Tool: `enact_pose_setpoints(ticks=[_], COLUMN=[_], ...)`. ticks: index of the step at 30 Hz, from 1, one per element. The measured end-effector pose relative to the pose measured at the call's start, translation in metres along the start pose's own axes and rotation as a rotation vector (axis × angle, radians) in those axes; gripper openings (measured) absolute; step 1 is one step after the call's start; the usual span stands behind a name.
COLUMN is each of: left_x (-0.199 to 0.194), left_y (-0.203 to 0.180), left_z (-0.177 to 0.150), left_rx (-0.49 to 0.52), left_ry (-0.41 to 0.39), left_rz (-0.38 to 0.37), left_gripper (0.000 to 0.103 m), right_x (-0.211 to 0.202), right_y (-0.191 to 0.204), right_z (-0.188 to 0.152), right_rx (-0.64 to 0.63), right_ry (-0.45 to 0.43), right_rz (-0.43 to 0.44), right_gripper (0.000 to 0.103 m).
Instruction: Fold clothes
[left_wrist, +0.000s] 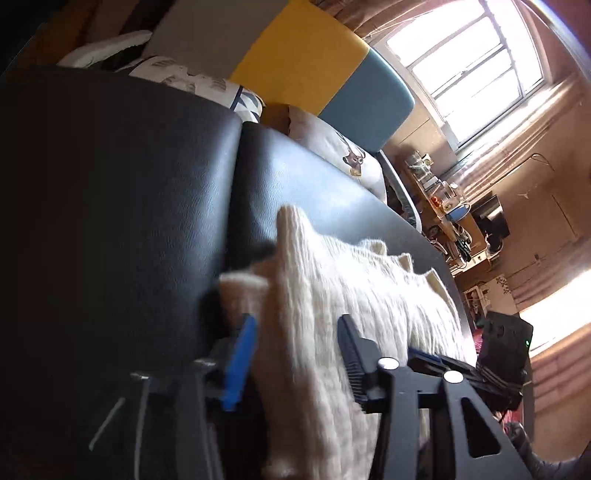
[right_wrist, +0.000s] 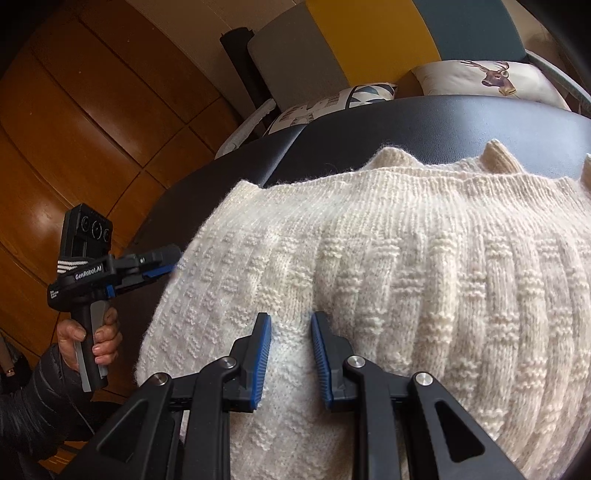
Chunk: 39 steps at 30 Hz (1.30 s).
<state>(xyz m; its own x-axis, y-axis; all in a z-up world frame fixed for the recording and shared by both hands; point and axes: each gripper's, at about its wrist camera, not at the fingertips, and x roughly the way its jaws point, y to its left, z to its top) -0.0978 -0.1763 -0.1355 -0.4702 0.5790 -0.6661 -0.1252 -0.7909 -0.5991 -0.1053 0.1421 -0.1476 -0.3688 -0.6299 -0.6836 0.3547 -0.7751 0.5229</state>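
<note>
I am working over a cream knitted sweater (right_wrist: 388, 266) that is lying spread on a black padded surface (right_wrist: 424, 122). My right gripper (right_wrist: 290, 325) is hovering low over the near part of the knit, its two blue-padded fingers (right_wrist: 260, 354) standing apart with a strip of sweater showing between them; they are not clamping anything. The sweater is stretching away from this gripper toward the far edge, where a few knitted points are sticking up.

My left gripper (left_wrist: 295, 325) is sitting at the sweater's left edge. In its own view the fingers are spread wide, with a raised fold of the cream knit running between them; whether the pads are touching the wool I cannot tell, as the view is blurred. From the right wrist view, that same gripper (right_wrist: 173, 266) is reaching in from the side, its tips at the sweater's edge, and my left hand (right_wrist: 96, 339) is gripping its handle.

Patterned cushions (right_wrist: 484, 81) are lying beyond the black surface.
</note>
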Motion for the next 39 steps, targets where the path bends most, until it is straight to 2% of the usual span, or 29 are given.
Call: enact_pose_setpoints(ticks=[1, 2, 3, 7, 10, 14, 16, 17, 19, 20, 23, 26, 29, 30, 31, 34, 36, 39], left_x=[0.007, 0.013, 0.018, 0.019, 0.021, 0.019, 0.009, 0.001, -0.015, -0.02, -0.026, -0.009, 0.016, 0.023, 0.026, 0.021, 0.02, 0.017], left_y=[-0.001, -0.002, -0.002, 0.001, 0.004, -0.003, -0.015, -0.023, -0.041, -0.051, -0.08, -0.103, -0.106, -0.103, -0.101, -0.097, -0.103, -0.116], left_z=[0.003, 0.005, 0.006, 0.001, -0.002, 0.003, 0.004, 0.003, -0.002, -0.007, -0.029, -0.055, -0.081, -0.089, -0.095, -0.099, -0.097, -0.097], left_rx=[0.005, 0.014, 0.019, -0.001, 0.003, 0.007, 0.016, 0.028, 0.057, 0.071, 0.133, 0.217, 0.27, 0.291, 0.322, 0.328, 0.368, 0.43], left_ry=[0.016, 0.027, 0.034, 0.01, 0.001, 0.004, -0.022, -0.047, -0.107, -0.119, -0.119, -0.045, 0.065, 0.093, 0.094, 0.09, 0.095, 0.096], left_rz=[0.012, 0.032, 0.054, 0.089, 0.135, 0.183, 0.227, 0.235, 0.221, 0.19, 0.086, 0.049, 0.091, 0.129, 0.16, 0.159, 0.196, 0.239], left_gripper=[0.048, 0.04, 0.004, 0.006, 0.006, 0.011, 0.024, 0.027, 0.048, 0.05, 0.05, 0.05, 0.05, 0.049, 0.042, 0.042, 0.042, 0.042], right_x=[-0.001, -0.002, -0.006, -0.027, -0.025, -0.021, -0.027, -0.032, -0.051, -0.062, -0.105, -0.138, -0.15, -0.154, -0.158, -0.168, -0.17, -0.173], right_y=[0.001, 0.001, 0.003, 0.002, -0.015, -0.03, -0.032, -0.032, -0.035, -0.038, -0.055, -0.081, -0.105, -0.114, -0.122, -0.14, -0.137, -0.123], right_z=[0.003, 0.005, 0.008, 0.014, 0.012, 0.009, 0.011, 0.011, 0.011, 0.009, -0.002, -0.024, -0.055, -0.065, -0.075, -0.102, -0.11, -0.108], right_rx=[0.01, 0.02, 0.026, 0.013, 0.048, 0.119, 0.142, 0.154, 0.166, 0.171, 0.203, 0.251, 0.318, 0.34, 0.363, 0.42, 0.451, 0.412], right_ry=[0.011, 0.022, 0.021, -0.041, -0.02, -0.034, -0.039, -0.047, -0.087, -0.11, -0.173, -0.178, -0.155, -0.147, -0.139, -0.128, -0.133, -0.076], right_rz=[-0.003, -0.006, -0.008, -0.061, -0.158, -0.102, -0.08, -0.063, -0.063, -0.072, -0.096, -0.154, -0.174, -0.18, -0.186, -0.193, -0.156, -0.114], right_gripper=[0.023, 0.023, 0.023, 0.023, 0.023, 0.022, 0.022, 0.022, 0.022, 0.022, 0.022, 0.023, 0.023, 0.022, 0.013, 0.011, 0.011, 0.014])
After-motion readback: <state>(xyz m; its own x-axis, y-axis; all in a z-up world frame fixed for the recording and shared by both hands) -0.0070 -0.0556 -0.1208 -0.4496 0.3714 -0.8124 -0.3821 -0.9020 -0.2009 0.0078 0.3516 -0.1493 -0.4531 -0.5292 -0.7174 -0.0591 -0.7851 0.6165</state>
